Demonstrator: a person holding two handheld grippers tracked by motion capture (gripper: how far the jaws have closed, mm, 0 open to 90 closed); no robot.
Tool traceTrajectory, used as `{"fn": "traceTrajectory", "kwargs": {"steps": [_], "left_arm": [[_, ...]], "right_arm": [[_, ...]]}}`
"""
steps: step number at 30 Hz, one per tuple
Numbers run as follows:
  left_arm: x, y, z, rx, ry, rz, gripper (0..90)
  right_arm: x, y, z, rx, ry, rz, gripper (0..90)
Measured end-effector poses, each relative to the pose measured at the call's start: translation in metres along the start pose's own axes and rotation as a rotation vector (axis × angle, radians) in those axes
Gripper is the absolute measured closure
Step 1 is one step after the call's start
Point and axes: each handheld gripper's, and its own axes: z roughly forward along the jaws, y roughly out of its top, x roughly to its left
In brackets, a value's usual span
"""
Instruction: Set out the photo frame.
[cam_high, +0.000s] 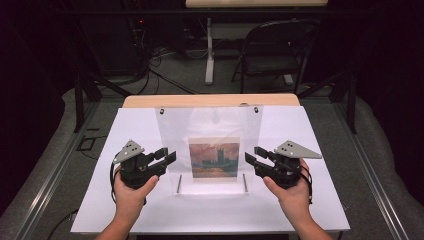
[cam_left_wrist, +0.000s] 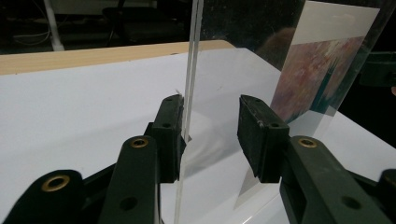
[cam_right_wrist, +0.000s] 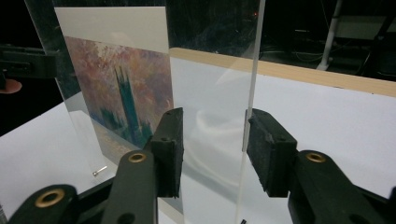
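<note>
A clear plastic picture frame (cam_high: 210, 145) is standing upright in the middle of the white worktop (cam_high: 100, 210), and a small painting (cam_high: 214, 158) of a tower under a red sky is sitting inside it, low down. The person is bringing one tool to each side of the frame. The left tool (cam_high: 170, 156) is sitting at the frame's 9 o'clock side, and the right tool (cam_high: 251, 156) is sitting at its 3 o'clock side. In the left gripper view, the left tool (cam_left_wrist: 211, 130) is wide open, with the frame's thin edge (cam_left_wrist: 192, 70) standing between its jaws, close against one pad (cam_left_wrist: 171, 135) and apart from the other. In the right gripper view, the right tool (cam_right_wrist: 214, 144) is wide open too, with the other edge (cam_right_wrist: 252, 79) between its jaws, closer to one pad (cam_right_wrist: 267, 149). Neither tool is holding anything. It looks like the step is getting ready to grab the frame from both sides. Next, both tools probably need to squeeze shut on the two edges at about the same time, softly, so the frame is not tipping over or sliding on the smooth sheet. After that they could be lifting it evenly.
</note>
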Motion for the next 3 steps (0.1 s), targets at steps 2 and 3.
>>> {"fn": "traceTrajectory", "kwargs": {"steps": [2, 3], "left_arm": [[-0.0002, -0.0024, -0.0004, 0.007, -0.001, 0.005, 54.9], [0.0002, -0.0041, -0.0006, 0.005, -0.001, 0.007, 52.4]], "right_arm": [[-0.0004, -0.0006, -0.0005, -0.002, 0.016, 0.003, 49.5], [-0.0018, -0.0015, -0.0005, -0.007, 0.023, 0.011, 46.1]]}}
